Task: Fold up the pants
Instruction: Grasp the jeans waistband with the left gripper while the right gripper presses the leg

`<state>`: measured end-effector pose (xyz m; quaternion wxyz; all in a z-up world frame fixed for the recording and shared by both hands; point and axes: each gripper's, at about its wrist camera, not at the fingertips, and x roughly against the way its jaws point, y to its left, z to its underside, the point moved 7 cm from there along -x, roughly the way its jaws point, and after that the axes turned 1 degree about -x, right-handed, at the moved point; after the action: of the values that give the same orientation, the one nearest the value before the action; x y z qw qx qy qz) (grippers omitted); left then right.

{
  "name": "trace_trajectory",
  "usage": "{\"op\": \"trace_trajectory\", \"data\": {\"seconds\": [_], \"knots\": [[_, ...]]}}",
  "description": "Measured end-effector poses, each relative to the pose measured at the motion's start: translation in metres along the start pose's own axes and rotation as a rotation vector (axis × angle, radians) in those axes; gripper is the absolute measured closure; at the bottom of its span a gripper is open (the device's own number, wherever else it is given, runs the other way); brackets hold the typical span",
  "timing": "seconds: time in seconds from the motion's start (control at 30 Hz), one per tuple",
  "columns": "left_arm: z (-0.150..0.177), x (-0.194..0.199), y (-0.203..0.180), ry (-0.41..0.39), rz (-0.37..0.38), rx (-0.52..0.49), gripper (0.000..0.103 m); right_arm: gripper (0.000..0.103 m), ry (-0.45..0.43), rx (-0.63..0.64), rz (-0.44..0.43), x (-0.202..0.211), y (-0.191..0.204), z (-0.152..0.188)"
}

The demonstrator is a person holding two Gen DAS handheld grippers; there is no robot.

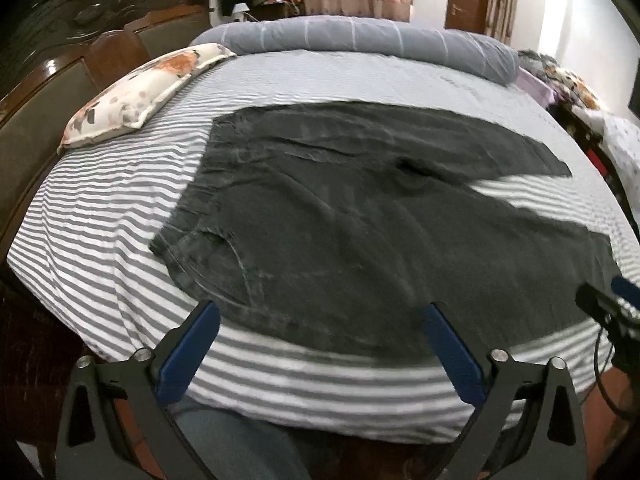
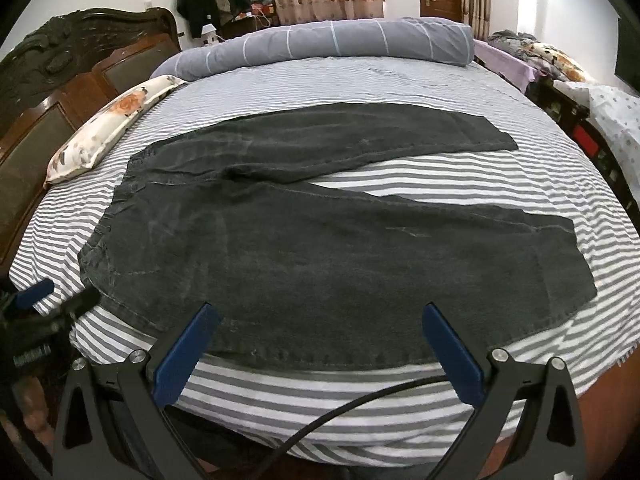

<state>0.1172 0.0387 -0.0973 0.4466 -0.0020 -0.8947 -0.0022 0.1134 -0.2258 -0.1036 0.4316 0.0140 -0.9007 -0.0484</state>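
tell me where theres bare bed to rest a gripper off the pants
Bare striped sheet lies between the far pant leg and the grey bolster, in the wedge between the two legs, and along the near edge. The pants fill the middle; the floral pillow crowds the headboard side.

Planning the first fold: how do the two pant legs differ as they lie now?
The near leg lies closest to both grippers and looks broad; the far leg lies toward the rolled duvet and looks narrower. The near hem sits further right than the far hem. Both are dark grey, flat, spread apart, and ungripped.
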Motion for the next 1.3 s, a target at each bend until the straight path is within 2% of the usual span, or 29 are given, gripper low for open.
{"op": "trace_trajectory", "data": {"seconds": [0.17,0.4,0.5,0.53,0.6,0.7,0.77,0.8,1.0,1.3], "knots": [[-0.03,-0.019,0.034,-0.006,0.023,0.035,0.023,0.0,-0.009,0.032,-0.02,-0.018,0.011,-0.011],[-0.099,-0.05,0.105,-0.039,0.08,0.144,0.038,0.0,0.021,0.039,-0.065,-0.063,0.027,-0.036],[-0.131,-0.069,0.135,-0.061,0.072,0.182,0.04,0.0,0.038,0.029,-0.08,-0.087,0.035,-0.047],[-0.141,-0.077,0.145,-0.061,0.073,0.196,0.04,0.0,0.042,0.03,-0.079,-0.095,0.039,-0.051],[-0.157,-0.093,0.16,-0.054,0.086,0.222,0.048,0.0,0.047,0.038,-0.077,-0.11,0.045,-0.058],[-0.179,-0.13,0.183,-0.004,0.118,0.283,0.056,0.0,0.061,0.045,-0.076,-0.131,0.052,-0.063],[-0.187,-0.149,0.191,0.029,0.154,0.318,0.062,0.0,0.076,0.046,-0.071,-0.143,0.055,-0.065],[-0.193,-0.163,0.195,0.053,0.198,0.344,0.065,0.0,0.088,0.042,-0.073,-0.15,0.056,-0.064],[-0.203,-0.211,0.207,0.129,0.341,0.461,0.065,0.0,0.149,0.012,-0.072,-0.182,0.053,-0.056],[-0.188,-0.235,0.209,0.182,0.358,0.486,0.065,0.0,0.149,0.034,-0.057,-0.192,0.057,-0.059]]}}
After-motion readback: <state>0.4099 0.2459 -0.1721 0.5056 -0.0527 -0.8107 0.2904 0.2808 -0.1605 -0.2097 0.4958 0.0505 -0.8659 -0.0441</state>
